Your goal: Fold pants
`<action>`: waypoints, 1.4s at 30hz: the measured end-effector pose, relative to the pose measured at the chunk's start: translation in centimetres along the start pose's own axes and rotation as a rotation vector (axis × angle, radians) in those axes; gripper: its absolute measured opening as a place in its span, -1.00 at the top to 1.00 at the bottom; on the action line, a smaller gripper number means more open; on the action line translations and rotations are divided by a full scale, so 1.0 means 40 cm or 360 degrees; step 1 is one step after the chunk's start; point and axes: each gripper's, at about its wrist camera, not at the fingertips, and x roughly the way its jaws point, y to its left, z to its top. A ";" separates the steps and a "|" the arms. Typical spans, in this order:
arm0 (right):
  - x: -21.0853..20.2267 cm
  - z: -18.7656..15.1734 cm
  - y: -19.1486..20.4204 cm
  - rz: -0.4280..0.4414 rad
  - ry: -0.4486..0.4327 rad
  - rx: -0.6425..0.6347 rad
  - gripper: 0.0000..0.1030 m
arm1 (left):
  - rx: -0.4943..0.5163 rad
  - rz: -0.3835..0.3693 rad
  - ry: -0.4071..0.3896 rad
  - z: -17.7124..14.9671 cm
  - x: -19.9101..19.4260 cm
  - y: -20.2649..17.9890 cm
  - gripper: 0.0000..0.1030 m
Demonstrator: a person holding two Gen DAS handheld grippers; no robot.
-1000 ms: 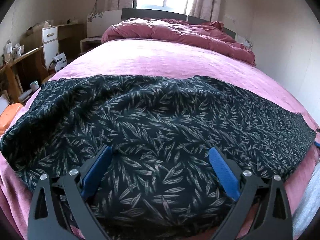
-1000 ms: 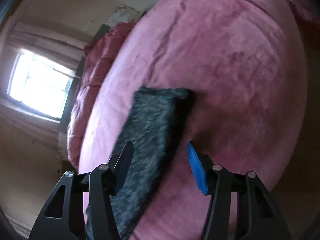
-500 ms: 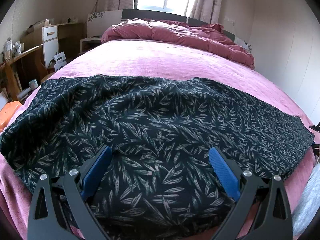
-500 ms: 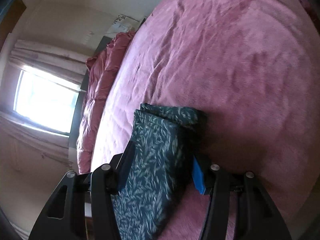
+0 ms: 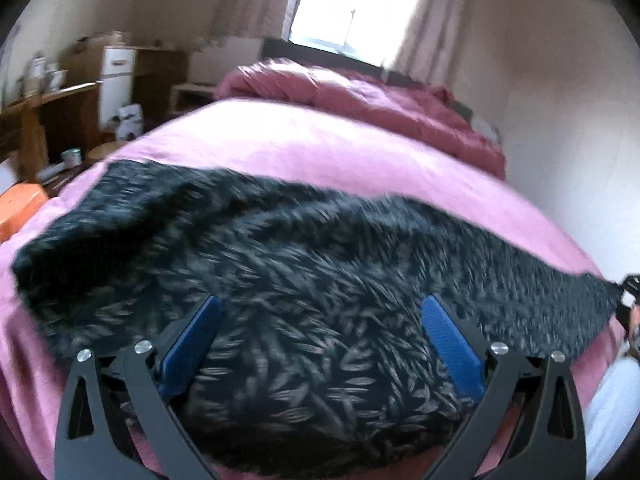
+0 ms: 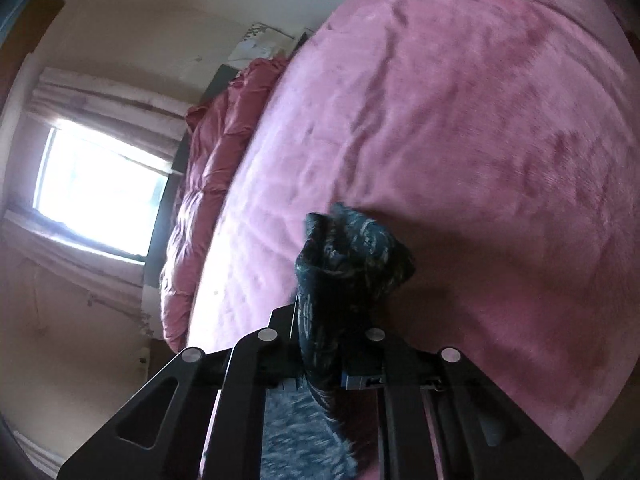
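Now right gripper (image 6: 326, 344) just clamped pants (image 6: 352, 256) hem; left gripper (image 5: 320, 344) spread wide; bed (image 6: 480, 120) beyond bare.

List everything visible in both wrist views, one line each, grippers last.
pants: 1, dark with pale leaf print, spread across the near end of the bed; one end bunched in the right gripper
bed cover: 1, pink, under the pants
duvet: 1, darker pink, heaped at the far end of the bed
window: 1, bright, with pale curtains, behind the bed
desk and shelves: wooden, left of the bed, with small items too blurred to name
orange thing: 1, at the bed's left edge
left gripper: black with blue pads, open, over the pants
right gripper: black, has just closed on the pants end
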 end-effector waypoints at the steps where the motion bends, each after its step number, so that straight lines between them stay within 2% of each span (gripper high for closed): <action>1: -0.007 -0.005 0.029 -0.0001 -0.0002 -0.0038 0.79 | -0.0020 0.0017 -0.0018 0.002 -0.005 0.004 -0.96; 4: -0.021 -0.025 0.101 0.0017 -0.0010 -0.0127 0.79 | -0.0035 0.0073 -0.0018 0.005 -0.001 0.007 -0.96; 11: -0.030 -0.121 0.286 0.0160 0.0019 -0.0369 0.79 | -0.0122 0.0071 0.0023 0.001 0.015 0.037 -0.96; 17: 0.003 -0.277 0.439 0.0344 0.0172 -0.0575 0.79 | -0.0165 0.0061 0.0034 -0.002 0.026 0.048 -0.96; 22: 0.068 -0.450 0.524 0.0405 0.0334 -0.0796 0.79 | -0.0159 0.0072 0.0048 -0.003 0.033 0.044 -0.96; 29: 0.180 -0.720 0.528 0.0403 0.0683 -0.1134 0.79 | -0.0161 0.0071 0.0047 -0.005 0.034 0.046 -0.96; 33: 0.225 -0.841 0.501 0.0259 0.0844 -0.1439 0.79 | -0.0163 0.0070 0.0045 -0.006 0.037 0.043 -0.96; 35: 0.235 -0.869 0.487 0.0175 0.0870 -0.1534 0.62 | -0.0164 0.0070 0.0045 -0.005 0.036 0.045 -0.96; 36: 0.243 -0.875 0.473 0.0157 0.0933 -0.1541 0.33 | -0.0164 0.0069 0.0044 -0.005 0.037 0.044 -0.96; 37: 0.245 -0.872 0.464 0.0184 0.0981 -0.1516 0.13 | -0.0164 0.0068 0.0041 -0.005 0.036 0.044 -0.96; 42: 0.201 -0.831 0.450 0.0309 0.1001 -0.1472 0.09 | -0.0162 0.0080 0.0024 -0.010 0.034 0.038 -0.96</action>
